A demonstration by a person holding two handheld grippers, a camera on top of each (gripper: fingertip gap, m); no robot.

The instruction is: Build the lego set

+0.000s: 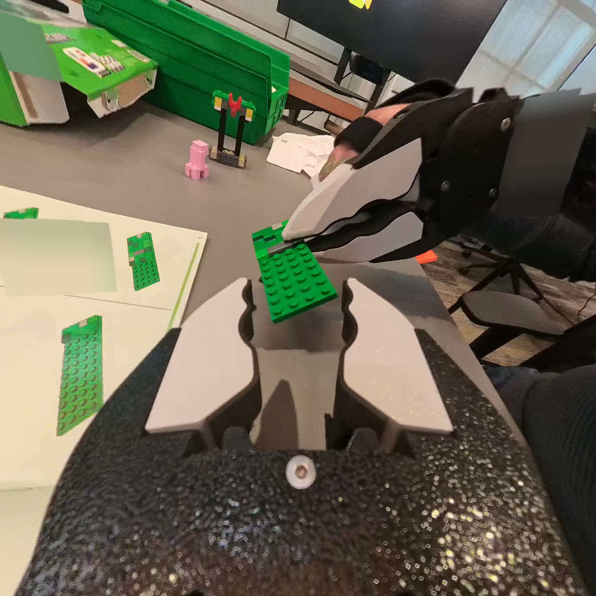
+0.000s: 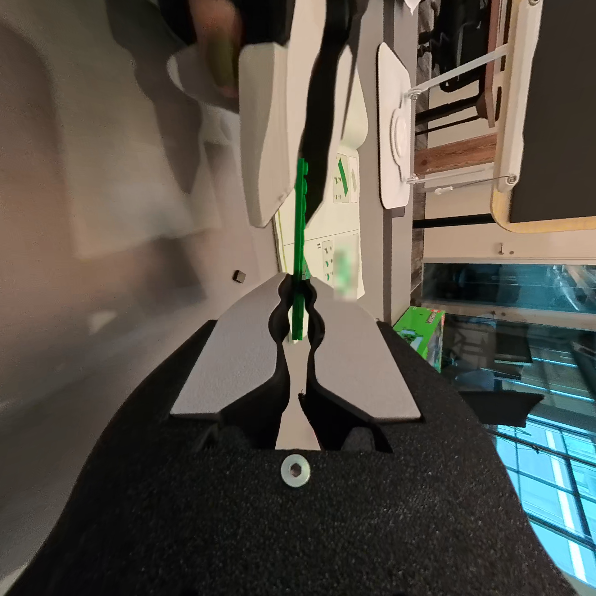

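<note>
A green studded plate (image 1: 296, 283) hangs tilted above the grey table (image 1: 145, 167). Small grey and dark green bricks (image 1: 274, 238) sit on its far end. My right gripper (image 1: 290, 242) comes in from the right and is shut on that far end. My left gripper (image 1: 298, 290) is open, its fingertips on either side of the plate's near end with gaps on both sides. In the right wrist view the plate (image 2: 300, 225) shows edge-on, clamped in my right gripper (image 2: 298, 280), with the left gripper (image 2: 287, 219) around its other end.
An open instruction booklet (image 1: 96, 322) lies on the left. A pink figure (image 1: 197, 160) and a small black-post build (image 1: 230, 129) stand farther back, before a green bin (image 1: 209, 58) and a green box (image 1: 96, 64). Crumpled white paper (image 1: 300, 151) lies nearby. The table edge and a chair (image 1: 509, 309) are at the right. A small dark piece (image 2: 239, 275) lies loose. My two grippers' fingertips are within a few centimetres of each other.
</note>
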